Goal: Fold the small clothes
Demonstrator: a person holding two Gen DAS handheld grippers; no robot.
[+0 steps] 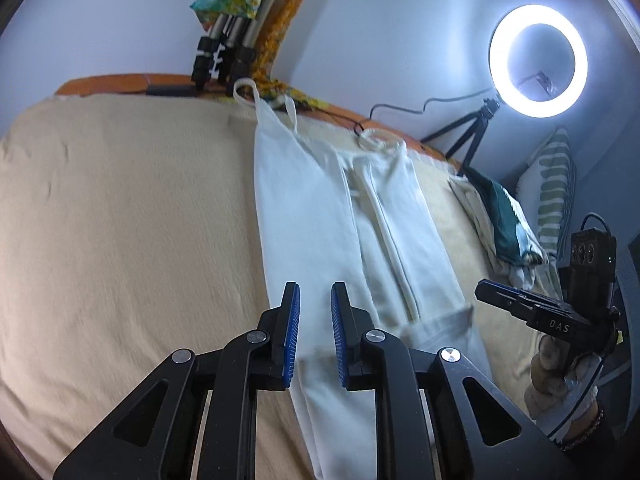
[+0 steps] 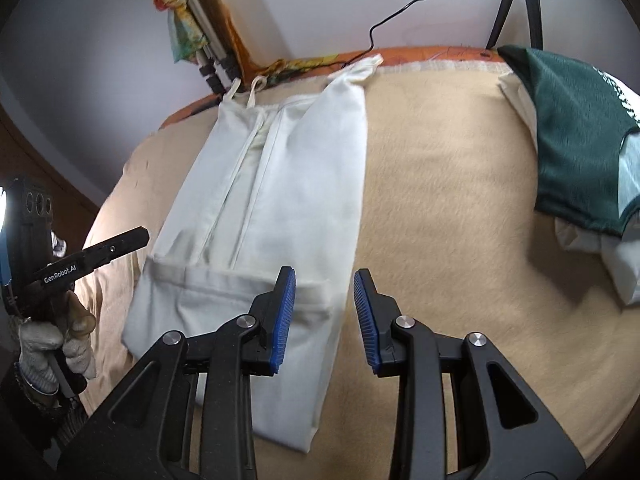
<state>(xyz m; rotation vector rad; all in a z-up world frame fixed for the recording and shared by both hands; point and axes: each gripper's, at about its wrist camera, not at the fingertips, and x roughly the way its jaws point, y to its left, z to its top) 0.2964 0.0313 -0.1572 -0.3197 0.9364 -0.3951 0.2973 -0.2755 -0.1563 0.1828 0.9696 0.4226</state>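
White garment (image 1: 340,216) lies flat on beige blanket (image 1: 120,220), folded to long narrow strip; long axis runs from near edge to far edge, straps at far end.

Left tongs (image 1: 315,336) above near end of garment, jaws narrow apart, nothing between.

Right tongs (image 2: 324,320) over garment's right edge, wider apart, empty.

Garment (image 2: 272,184) on blanket (image 2: 440,200), clothes pile (image 2: 576,136) right.
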